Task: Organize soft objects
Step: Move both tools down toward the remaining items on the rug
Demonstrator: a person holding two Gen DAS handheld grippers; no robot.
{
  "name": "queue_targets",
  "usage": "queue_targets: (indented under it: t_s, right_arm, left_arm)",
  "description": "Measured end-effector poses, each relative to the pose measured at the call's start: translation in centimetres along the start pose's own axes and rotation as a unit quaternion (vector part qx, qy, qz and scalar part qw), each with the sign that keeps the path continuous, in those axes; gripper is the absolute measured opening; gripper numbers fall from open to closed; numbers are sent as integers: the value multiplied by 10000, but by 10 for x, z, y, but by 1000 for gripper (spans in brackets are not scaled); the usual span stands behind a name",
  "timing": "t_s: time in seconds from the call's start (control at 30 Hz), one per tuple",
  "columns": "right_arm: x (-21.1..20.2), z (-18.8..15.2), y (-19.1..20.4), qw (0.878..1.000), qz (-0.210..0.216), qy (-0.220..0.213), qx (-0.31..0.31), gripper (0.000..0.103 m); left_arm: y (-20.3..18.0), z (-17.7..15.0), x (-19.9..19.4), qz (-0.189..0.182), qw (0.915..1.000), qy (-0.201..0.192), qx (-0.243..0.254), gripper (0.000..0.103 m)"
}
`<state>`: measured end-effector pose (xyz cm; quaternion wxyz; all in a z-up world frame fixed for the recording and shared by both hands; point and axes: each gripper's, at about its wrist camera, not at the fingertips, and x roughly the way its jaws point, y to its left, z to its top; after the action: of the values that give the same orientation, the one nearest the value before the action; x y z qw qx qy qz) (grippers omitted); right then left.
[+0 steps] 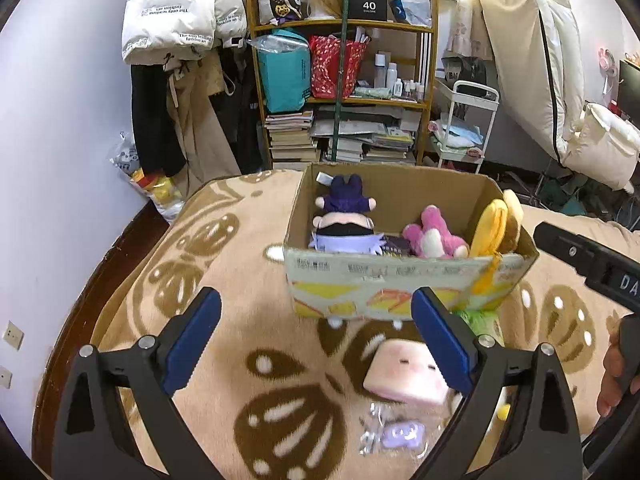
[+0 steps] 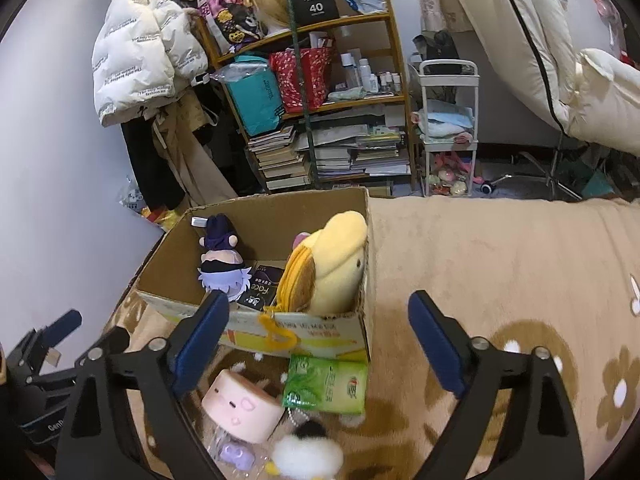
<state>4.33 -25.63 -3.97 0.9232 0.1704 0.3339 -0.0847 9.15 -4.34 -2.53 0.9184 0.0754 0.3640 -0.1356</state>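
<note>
An open cardboard box (image 1: 400, 284) (image 2: 304, 328) sits on the beige bed blanket. It holds a purple-haired doll (image 1: 344, 220) (image 2: 222, 264), a pink plush (image 1: 434, 236) and a yellow plush (image 2: 340, 260) (image 1: 496, 224). In front of it lie a pink block-shaped plush (image 1: 404, 376) (image 2: 240, 408), a green tissue pack (image 2: 326, 384) (image 1: 484, 320), a white fluffy plush (image 2: 306, 456) and a small purple item in plastic (image 1: 400, 436) (image 2: 236, 450). My left gripper (image 1: 316, 332) is open and empty above the pink block. My right gripper (image 2: 314, 336) is open and empty before the box.
The patterned blanket (image 2: 500, 264) stretches to the right. Behind the bed stand a cluttered wooden shelf (image 1: 344, 80) with books and bags, hanging coats (image 1: 180, 40), and a white cart (image 1: 468, 128). The wall (image 1: 52, 140) is on the left.
</note>
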Motion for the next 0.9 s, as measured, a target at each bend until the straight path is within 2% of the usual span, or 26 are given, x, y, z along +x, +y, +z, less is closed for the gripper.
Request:
queue_targets:
  t_s: [0.13,0.3,0.67,0.9]
  right_arm:
    - [-16,-4,-6,9999,26,-38,163,97]
    - [-29,-12,-9,9994,126,35,310,97]
    - [-34,-37,6,9983,140,565,-17,98]
    - [-27,-45,6,9954,117,950,-38,97]
  left_arm:
    - [-2,-10,-13,50,10000,61,53,95]
    - [-6,-19,-24,-49,9993,326,163,95]
    - [-2,-34,-38,67,9977,655,129,95]
    - [-4,-41,-33,-52,9958,893,204,95]
